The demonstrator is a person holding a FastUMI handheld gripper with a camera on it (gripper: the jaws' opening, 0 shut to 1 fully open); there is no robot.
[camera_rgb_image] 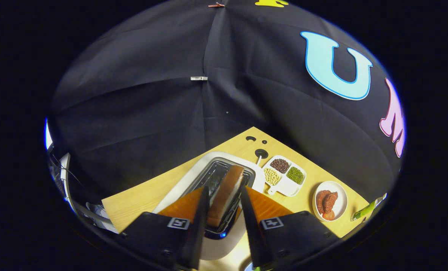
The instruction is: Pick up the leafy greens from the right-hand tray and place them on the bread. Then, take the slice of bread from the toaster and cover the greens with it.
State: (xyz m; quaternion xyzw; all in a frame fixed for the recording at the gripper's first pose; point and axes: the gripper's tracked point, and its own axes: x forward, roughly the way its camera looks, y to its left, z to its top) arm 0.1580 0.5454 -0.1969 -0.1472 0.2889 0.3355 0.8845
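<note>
A slice of bread (232,182), brown crust and pale face, stands on edge and tilted in the slot of a white toaster (194,177). My gripper (224,190) hangs over the toaster with one finger on each side of the slice. Both fingers (202,210) press against its faces, so the gripper is shut on the bread. The lower end of the slice sits at the slot's dark opening; whether it has lifted free I cannot tell.
Beyond the toaster on the wooden table (141,199) lies a white divided tray (292,187) with brown, pale and green beans. To its right stands a small plate (340,190) of reddish-brown food, then a green object (367,210) at the table's edge. Black cloth walls close the back.
</note>
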